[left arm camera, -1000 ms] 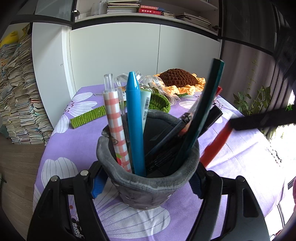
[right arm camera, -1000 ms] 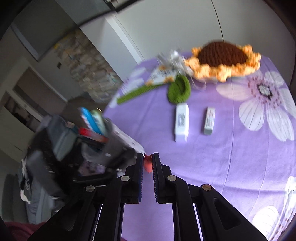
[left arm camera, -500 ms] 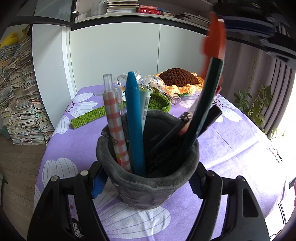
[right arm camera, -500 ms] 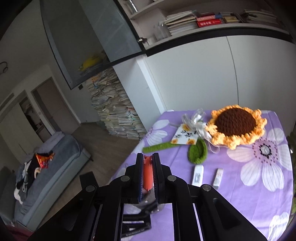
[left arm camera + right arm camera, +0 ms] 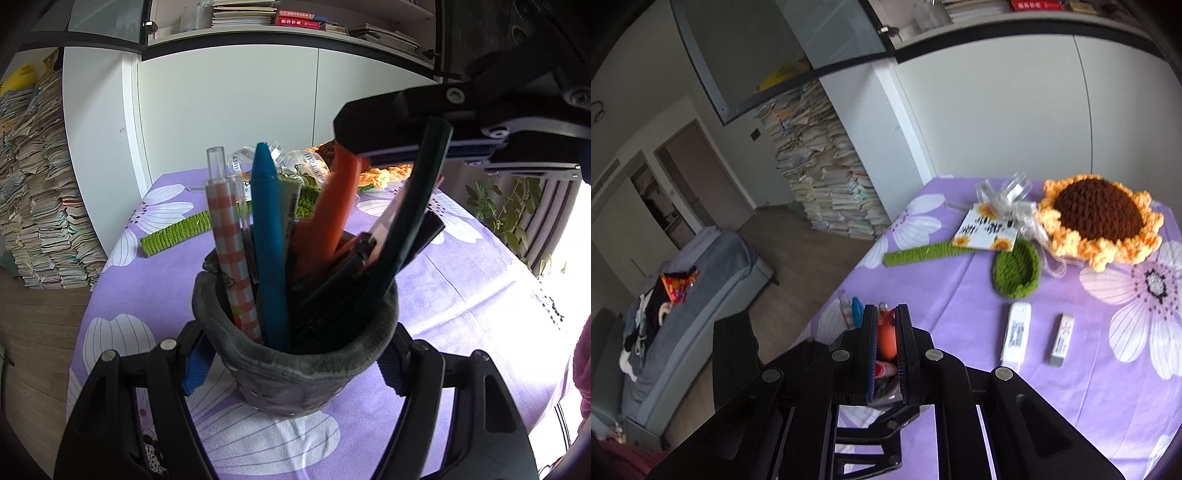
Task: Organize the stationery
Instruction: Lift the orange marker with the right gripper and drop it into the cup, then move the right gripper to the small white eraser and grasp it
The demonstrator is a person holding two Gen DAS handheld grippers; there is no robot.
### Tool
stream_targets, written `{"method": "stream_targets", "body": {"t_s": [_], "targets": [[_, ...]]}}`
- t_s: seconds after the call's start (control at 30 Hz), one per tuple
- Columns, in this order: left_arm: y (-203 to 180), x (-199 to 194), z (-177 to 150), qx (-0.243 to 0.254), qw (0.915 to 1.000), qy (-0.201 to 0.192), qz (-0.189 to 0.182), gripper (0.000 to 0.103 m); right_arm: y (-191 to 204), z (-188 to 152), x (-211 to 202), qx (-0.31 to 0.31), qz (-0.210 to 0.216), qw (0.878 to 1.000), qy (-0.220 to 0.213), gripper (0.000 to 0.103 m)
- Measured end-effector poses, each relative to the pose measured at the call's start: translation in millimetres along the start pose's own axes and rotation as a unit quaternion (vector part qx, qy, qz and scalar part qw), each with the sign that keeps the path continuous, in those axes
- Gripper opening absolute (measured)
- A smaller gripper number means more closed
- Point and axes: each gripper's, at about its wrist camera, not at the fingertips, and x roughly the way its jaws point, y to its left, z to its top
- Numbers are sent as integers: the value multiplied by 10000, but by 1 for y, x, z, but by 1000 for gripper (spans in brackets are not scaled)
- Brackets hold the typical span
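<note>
My left tongs clamp the grey felt pen cup. My right tongs pinch the orange pen, its lower end inside the cup.

L tongs clamp grey pen cup; R tongs grip orange pen in it.

The orange pen is motion-blurred, its lower end hidden inside the grey holder.
</note>
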Motion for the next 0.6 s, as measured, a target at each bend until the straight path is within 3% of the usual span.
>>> {"method": "stream_targets", "body": {"t_s": [0.23,0.37,0.47,0.6], "targets": [[-1,0,0,-2,10000,5,3,73,-16,2,-12,341,110,9993,-50,11],[-1,0,0,-16,10000,1,-9,73,-46,6,-7,589,-766,9953,83,11],[0,0,0,-19,10000,3,-9,73,-87,0,5,1011,-1484,9832,316,11],[-1,0,0,-1,10000,5,-1,73,-130,-9,24,1459,-1833,9695,718,11]]}}
